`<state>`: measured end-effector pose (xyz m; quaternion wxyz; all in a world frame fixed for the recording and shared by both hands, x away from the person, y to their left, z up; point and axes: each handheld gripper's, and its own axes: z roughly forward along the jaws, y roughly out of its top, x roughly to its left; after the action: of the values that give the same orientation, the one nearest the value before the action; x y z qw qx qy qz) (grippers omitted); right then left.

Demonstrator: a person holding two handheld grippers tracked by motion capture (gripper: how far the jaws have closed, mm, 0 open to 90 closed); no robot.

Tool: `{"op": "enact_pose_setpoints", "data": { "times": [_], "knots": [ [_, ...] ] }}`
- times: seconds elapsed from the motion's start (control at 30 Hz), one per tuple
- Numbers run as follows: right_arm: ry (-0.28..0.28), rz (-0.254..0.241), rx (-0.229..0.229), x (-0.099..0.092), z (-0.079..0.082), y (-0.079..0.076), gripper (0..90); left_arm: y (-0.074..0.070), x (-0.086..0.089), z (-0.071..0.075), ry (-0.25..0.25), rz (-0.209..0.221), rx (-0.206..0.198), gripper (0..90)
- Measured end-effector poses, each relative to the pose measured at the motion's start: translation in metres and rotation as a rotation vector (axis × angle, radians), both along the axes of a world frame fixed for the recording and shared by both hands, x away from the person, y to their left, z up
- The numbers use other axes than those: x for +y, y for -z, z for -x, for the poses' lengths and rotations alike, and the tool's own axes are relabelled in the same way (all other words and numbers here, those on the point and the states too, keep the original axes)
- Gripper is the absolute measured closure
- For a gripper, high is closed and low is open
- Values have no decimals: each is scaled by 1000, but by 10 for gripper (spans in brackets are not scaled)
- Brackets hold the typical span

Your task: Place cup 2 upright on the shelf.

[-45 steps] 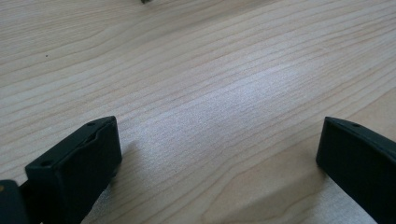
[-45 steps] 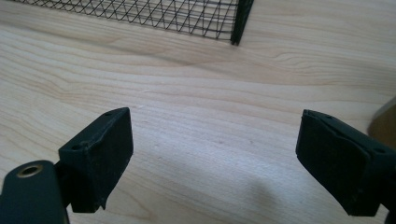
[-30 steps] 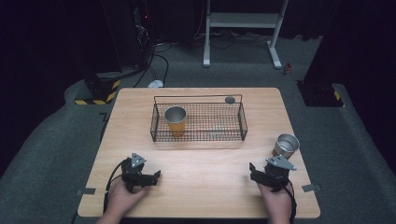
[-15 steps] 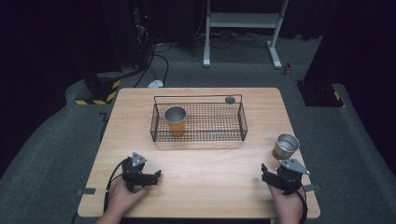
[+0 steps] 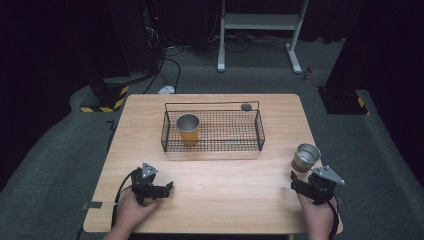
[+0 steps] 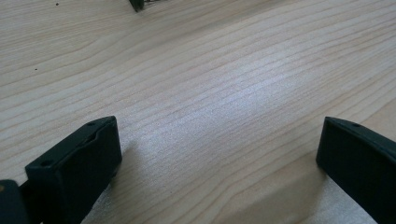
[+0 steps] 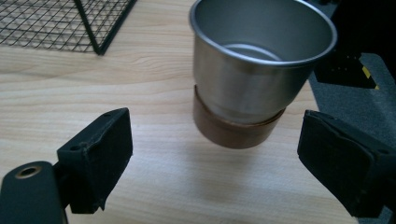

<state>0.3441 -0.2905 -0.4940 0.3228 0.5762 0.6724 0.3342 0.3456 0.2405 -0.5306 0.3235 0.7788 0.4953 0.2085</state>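
Note:
A steel cup (image 5: pixel 305 157) with a brown base stands upright near the table's right edge. My right gripper (image 5: pixel 304 181) lies just in front of it, open. In the right gripper view the cup (image 7: pixel 254 79) stands a little beyond the gripper (image 7: pixel 219 161), in line with the wide gap between its jaws and touching neither. A black wire basket (image 5: pixel 225 145) sits mid-table with an orange cup (image 5: pixel 188 129) upright in its left end. My left gripper (image 5: pixel 165 188) rests open at the front left, and in its own view the gripper (image 6: pixel 219 163) has only bare wood between its jaws.
A small dark round object (image 5: pixel 246 106) lies on the wooden table (image 5: pixel 225 190) behind the basket. The basket's corner (image 7: pixel 88 28) is to the cup's left in the right gripper view. Beyond the table's right edge lies grey floor (image 5: pixel 380 165).
My right gripper has slid to the right along the front of the table and now sits in front of the steel cup. The left gripper has stayed put.

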Motion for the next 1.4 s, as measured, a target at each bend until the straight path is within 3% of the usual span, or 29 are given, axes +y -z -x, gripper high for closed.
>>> {"op": "enact_pose_setpoints", "data": {
  "times": [0.4,0.67,0.93,1.27,1.4],
  "knots": [
    [20,-18,-20,-15,-18,-1,102,0,0,0,1,3,-1,3],
    [25,-24,-38,-19,-33,1,104,0,0,0,1,3,-1,3],
    [25,-38,-25,-15,-51,1,107,0,0,0,1,3,-2,8],
    [23,-81,-52,-21,-57,3,132,0,0,0,-2,4,-5,16],
    [17,-63,-59,-18,-58,2,179,0,0,0,-4,5,-6,18]
  ]
}}
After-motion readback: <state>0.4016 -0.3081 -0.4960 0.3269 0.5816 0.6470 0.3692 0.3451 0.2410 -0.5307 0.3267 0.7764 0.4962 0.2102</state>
